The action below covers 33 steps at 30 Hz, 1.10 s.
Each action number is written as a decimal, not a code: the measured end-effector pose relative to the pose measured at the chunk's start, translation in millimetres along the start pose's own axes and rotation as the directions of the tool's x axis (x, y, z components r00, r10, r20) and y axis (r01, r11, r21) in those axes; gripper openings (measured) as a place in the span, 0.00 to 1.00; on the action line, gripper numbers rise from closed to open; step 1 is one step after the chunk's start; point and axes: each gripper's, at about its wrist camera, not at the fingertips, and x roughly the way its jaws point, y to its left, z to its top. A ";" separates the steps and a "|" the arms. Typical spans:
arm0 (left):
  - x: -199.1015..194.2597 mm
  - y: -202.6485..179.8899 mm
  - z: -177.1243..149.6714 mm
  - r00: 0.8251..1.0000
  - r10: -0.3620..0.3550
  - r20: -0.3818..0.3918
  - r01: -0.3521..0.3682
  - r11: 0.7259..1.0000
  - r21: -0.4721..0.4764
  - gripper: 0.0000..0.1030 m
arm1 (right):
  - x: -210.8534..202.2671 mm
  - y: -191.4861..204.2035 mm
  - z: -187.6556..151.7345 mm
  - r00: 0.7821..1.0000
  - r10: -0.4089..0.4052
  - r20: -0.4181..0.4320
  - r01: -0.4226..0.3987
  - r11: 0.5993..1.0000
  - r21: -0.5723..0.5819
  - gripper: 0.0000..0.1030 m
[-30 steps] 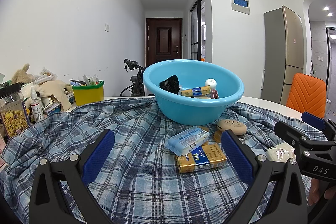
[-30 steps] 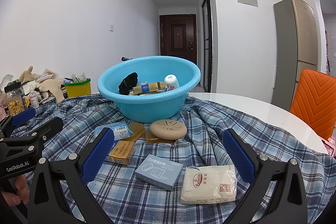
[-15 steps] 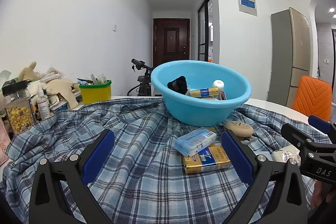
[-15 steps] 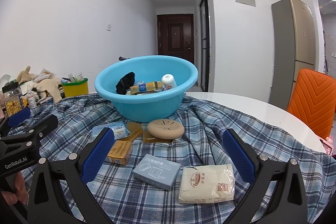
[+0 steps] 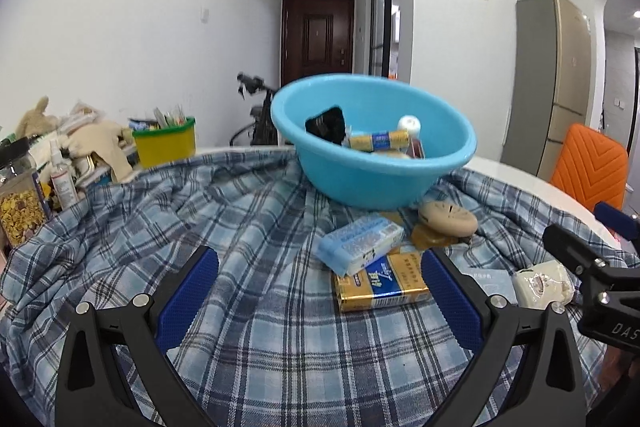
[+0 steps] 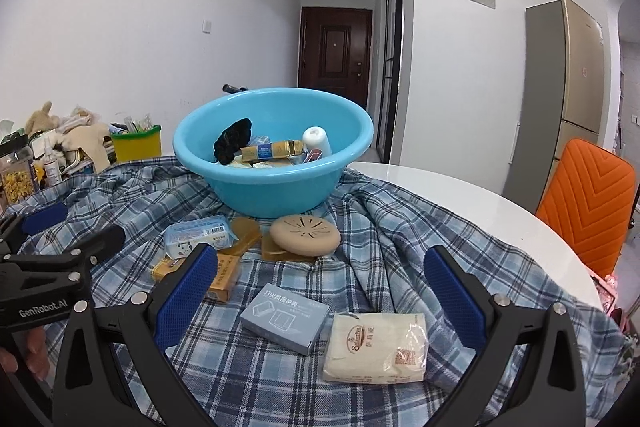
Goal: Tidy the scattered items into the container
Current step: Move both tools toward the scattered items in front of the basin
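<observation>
The blue basin (image 6: 276,163) I am filling sits on the far part of the plaid cloth (image 6: 400,227), and I can already see a black bundle (image 6: 232,141), a gold-wrapped roll (image 6: 272,150) and a white bottle (image 6: 316,141) lying inside it. Just in front of the basin's base lies a round tan disc (image 6: 305,235) with slits in its top, resting on a flat amber piece (image 6: 276,251). To the disc's left, a light blue packet (image 6: 199,234) lies tilted across the top of a gold carton (image 5: 380,283). Nearer to me in the right wrist view, a grey-blue box (image 6: 285,311) lies flat on the cloth, with a cream tissue pack (image 6: 376,347) just beside it on its right; the two look close but I cannot tell whether they touch.

My right gripper (image 6: 320,303) hangs low over these two, fingers spread wide, the box and the tissue pack lying between the blue pads (image 6: 450,295) with nothing pinched. My left gripper (image 5: 318,297) is likewise spread wide and empty, above the cloth to the left, with the gold carton and blue packet lying just inside its right pad.

Further out, the white table (image 6: 460,195) shows bare past the cloth's right edge, an orange chair (image 6: 588,207) stands beside it, and a yellow bin (image 6: 136,147) sits among clutter at the far left.
</observation>
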 end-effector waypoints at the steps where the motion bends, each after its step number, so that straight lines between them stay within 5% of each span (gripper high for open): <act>1: 2.1 -0.4 4.1 1.000 -0.003 -0.023 0.003 1.000 0.000 1.00 | 1.4 -0.4 3.9 1.000 -0.001 -0.012 0.001 1.000 -0.002 1.00; 14: 14.1 -1.9 63.3 0.987 -0.014 -0.158 0.019 0.999 0.032 1.00 | 26.6 -13.3 61.6 0.982 0.041 -0.185 -0.030 0.998 0.063 1.00; 33: 25.2 -3.4 157.5 0.973 -0.099 -0.207 0.109 0.993 0.035 1.00 | 53.5 -7.5 154.3 0.967 0.066 -0.248 -0.073 0.997 -0.021 1.00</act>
